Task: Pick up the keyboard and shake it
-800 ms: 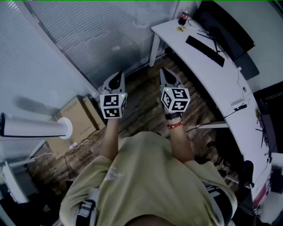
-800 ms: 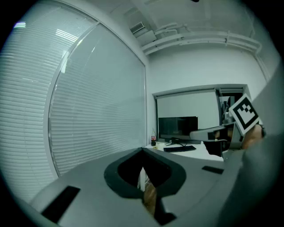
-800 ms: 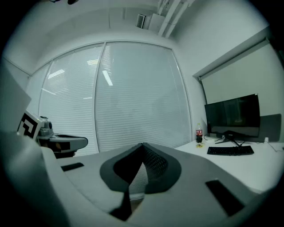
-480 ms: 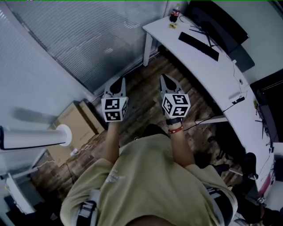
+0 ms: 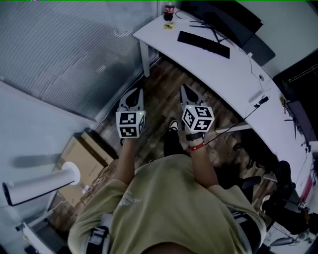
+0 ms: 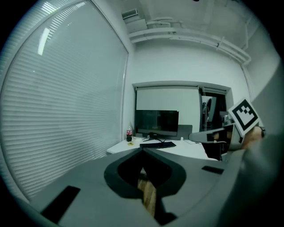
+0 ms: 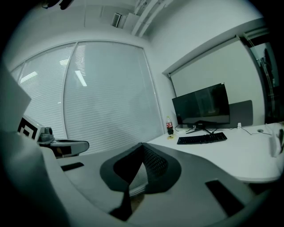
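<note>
Black, flat keyboard (image 5: 203, 44) on the curved white desk (image 5: 238, 79) — left gripper (image 5: 135, 92) and right gripper (image 5: 184, 89) pinched closed, empty.

It was an office: a long white desk (image 5: 238, 79) at the far right bore a monitor (image 5: 223, 17) and keyboard (image 5: 203, 44), beside window blinds (image 5: 69, 49).

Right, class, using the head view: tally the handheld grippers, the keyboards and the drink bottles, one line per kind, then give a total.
Grippers: 2 (left gripper, right gripper)
Keyboard: 1
Bottle: 1
Total: 4
</note>
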`<state>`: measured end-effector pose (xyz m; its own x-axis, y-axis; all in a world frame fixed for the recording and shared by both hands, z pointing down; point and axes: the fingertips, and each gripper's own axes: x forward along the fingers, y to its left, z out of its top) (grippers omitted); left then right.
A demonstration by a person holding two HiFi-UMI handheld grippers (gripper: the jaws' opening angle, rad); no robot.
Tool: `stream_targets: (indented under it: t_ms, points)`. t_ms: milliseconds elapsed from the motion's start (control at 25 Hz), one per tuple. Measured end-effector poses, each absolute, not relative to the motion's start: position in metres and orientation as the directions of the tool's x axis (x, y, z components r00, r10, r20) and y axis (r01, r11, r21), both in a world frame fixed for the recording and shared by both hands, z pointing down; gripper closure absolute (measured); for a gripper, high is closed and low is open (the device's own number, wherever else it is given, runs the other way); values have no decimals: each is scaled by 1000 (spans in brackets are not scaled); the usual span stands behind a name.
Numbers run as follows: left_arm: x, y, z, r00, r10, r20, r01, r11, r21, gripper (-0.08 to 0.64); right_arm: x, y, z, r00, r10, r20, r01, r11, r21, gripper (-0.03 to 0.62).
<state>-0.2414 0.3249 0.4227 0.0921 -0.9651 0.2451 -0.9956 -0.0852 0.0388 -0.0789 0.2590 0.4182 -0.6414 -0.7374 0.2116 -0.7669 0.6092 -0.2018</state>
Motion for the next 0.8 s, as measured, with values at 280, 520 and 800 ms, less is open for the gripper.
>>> stream_targets:
  t_ms: [280,520,800]
  points:
    - [-182,182,437,249,-939,238,-968,-247,38,540,-30,145,435,-544,-809,223,-837,506,-206,569]
    - [-118,95,423,338,-914,224,-940,-340,29,540,22,64,428,-492,-841,225,-866,444,-232,568]
    - [-90,3,422,367,-907,209,-929,-367,37,540,47,-22,429,-468,-851,239,-880,425,-210,568]
